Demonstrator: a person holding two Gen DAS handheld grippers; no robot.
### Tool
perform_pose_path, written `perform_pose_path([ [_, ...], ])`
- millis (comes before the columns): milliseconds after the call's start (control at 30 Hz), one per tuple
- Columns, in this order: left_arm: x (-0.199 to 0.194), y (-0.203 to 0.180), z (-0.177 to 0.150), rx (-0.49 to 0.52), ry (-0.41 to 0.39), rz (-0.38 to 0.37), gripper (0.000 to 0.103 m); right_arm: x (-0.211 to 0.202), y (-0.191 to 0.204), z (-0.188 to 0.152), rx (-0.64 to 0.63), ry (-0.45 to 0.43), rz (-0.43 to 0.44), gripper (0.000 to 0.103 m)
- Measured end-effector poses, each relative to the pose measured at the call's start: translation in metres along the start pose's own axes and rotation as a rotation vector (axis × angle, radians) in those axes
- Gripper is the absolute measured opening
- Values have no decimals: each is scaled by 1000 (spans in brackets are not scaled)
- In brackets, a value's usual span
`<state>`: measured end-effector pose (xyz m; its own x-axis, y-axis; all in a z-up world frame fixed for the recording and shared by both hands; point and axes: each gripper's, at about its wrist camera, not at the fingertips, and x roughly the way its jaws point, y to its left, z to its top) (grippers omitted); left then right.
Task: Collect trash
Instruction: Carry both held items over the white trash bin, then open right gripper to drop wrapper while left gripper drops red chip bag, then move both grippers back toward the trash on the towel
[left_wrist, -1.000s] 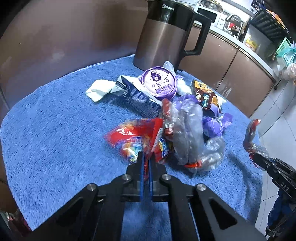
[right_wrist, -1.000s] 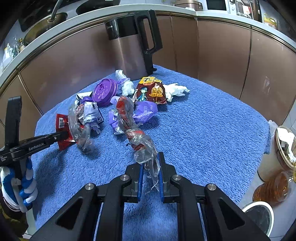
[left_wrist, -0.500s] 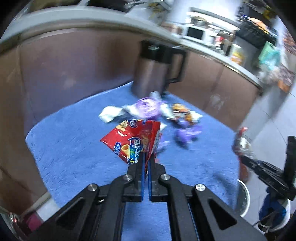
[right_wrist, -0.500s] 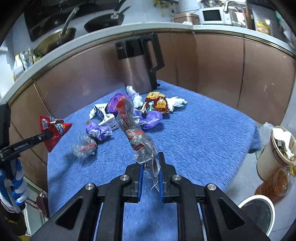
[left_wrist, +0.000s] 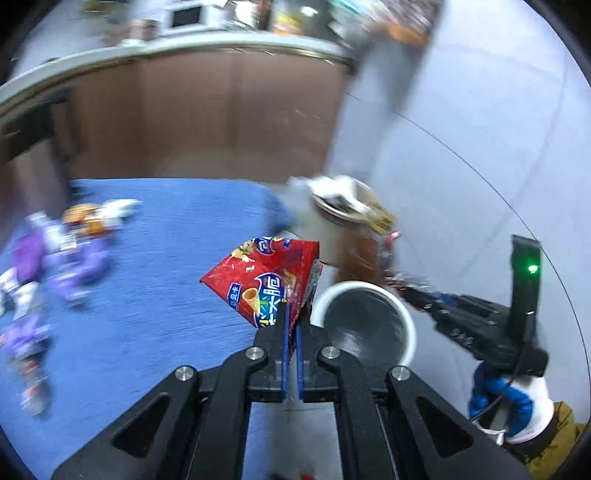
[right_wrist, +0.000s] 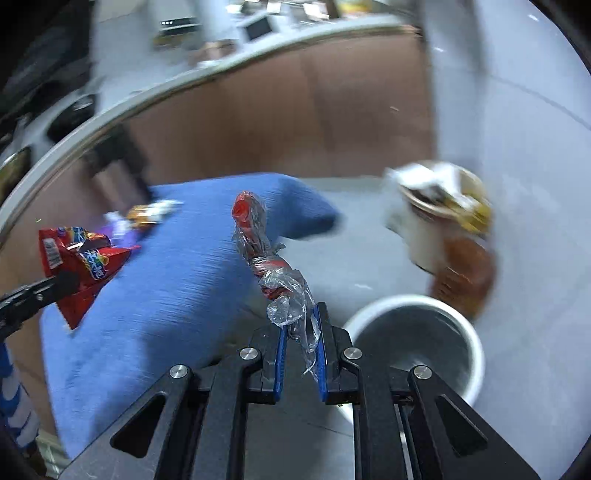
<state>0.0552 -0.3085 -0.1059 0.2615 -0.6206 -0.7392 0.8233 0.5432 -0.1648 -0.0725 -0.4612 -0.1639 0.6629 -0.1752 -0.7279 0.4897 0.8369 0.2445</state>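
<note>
My left gripper (left_wrist: 291, 332) is pinched fully shut on the lower corner of a red crinkly foil snack bag (left_wrist: 267, 278), which stands up from the jaws over the edge of the desk with its blue fleecy cover (left_wrist: 166, 258), just beside the white round bin with a grey inside (left_wrist: 365, 325) on the floor. My right gripper (right_wrist: 300, 341) is nearly closed on the tail of a twisted clear plastic wrapper with red print (right_wrist: 266, 258), which sticks up and away from the jaws, with the same bin just to its right.

Both pieces look feather-light and limp. The foil is slick and stiffish, so a corner pinch holds it, though it could slide out if shaken. The clear wrapper is soft and springy; I hold only its thin end, so I judge the grip shallow, and the film may cling to the pads when I let go.

A second ago both grippers sat over the litter heap with the dark jug behind it. Now they have swung off the desk toward the bin, and the remaining purple and orange wrappers (left_wrist: 66, 243) lie well behind at the left. A fuller white bin heaped with paper (left_wrist: 343, 206) has come into view beyond.
</note>
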Motion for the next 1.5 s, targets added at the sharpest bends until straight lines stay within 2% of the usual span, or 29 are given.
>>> perform_pose_path([
  [133, 56, -58, 12, 87, 89, -84, 4, 15, -56, -16, 103, 50, -76, 14],
  [233, 86, -87, 15, 135, 119, -102, 5, 24, -85, -22, 157, 75, -112, 17],
  [300, 100, -93, 16, 143, 140, -120, 5, 28, -100, -26, 167, 80, -135, 20],
  [367, 116, -100, 20, 128, 173, -155, 5, 34, -112, -28, 178, 91, -161, 35],
  [400, 117, -99, 21, 121, 178, -160, 5, 34, -118, -29, 183, 93, -174, 46],
  [433, 120, -99, 23, 111, 185, -169, 5, 36, -123, -31, 188, 95, -188, 52],
  [467, 122, -98, 24, 99, 189, -178, 5, 37, -126, -32, 196, 97, -195, 52],
  [600, 110, -90, 26, 63, 180, -210, 5, 37, -130, -35, 209, 104, -210, 53],
  [767, 102, -84, 30, 35, 177, -244, 6, 34, -115, -30, 189, 85, -213, 56],
  [867, 103, -87, 32, 19, 193, -294, 7, 26, -108, -29, 180, 64, -221, 56],
  [1067, 107, -97, 32, -3, 212, -336, 7, 10, -106, -34, 185, 50, -273, 57],
  [1200, 97, -97, 33, -10, 192, -352, 7, -3, -105, -36, 179, 44, -296, 57],
  [1300, 79, -91, 33, -12, 149, -343, 7, -13, -100, -32, 172, 25, -299, 58],
  [1433, 36, -75, 34, -32, 21, -295, 7, -26, -84, -24, 145, -14, -269, 61],
  [1500, 9, -61, 32, -38, -60, -247, 7, -34, -71, -19, 122, -37, -245, 62],
])
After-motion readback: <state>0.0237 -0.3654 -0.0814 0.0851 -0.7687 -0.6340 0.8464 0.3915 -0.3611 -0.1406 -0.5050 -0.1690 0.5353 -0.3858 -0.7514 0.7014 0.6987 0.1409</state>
